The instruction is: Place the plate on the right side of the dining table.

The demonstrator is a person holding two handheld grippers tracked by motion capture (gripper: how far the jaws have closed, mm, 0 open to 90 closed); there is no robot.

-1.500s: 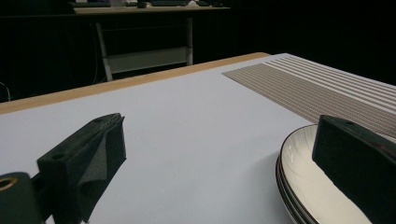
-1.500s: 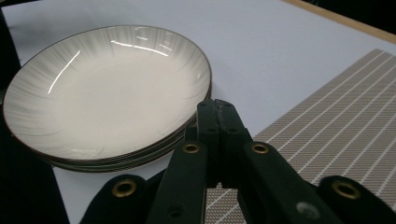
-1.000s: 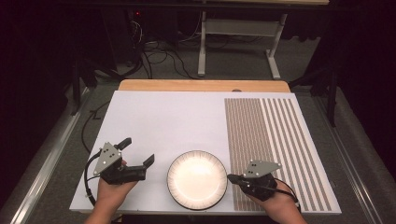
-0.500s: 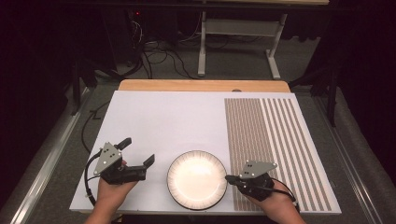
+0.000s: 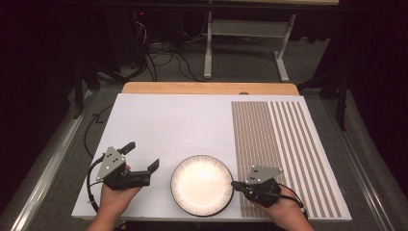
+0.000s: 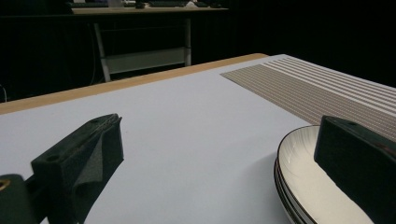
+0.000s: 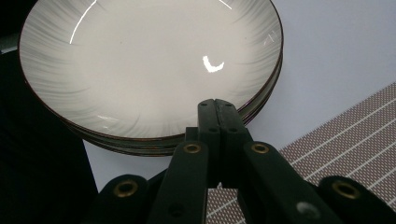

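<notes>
Both forearms come in over the near edge of the table [image 5: 159, 120]. The left hand [image 5: 114, 198] sits toward the near left corner, holding the left gripper [image 5: 142, 161] low and roughly level, its two black jaws spread wide apart with nothing between them. The right hand [image 5: 284, 209] rests near the middle of the near edge, its right gripper [image 5: 234, 184] pointing left, jaws pressed fully together.

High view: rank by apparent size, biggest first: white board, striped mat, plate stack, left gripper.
1. white board, covers most of the table.
2. striped mat, on the board's right part.
3. plate stack, round, near the front edge.
4. left gripper, jaws open; smallest, though it sits higher, so slightly nearer the camera.
</notes>
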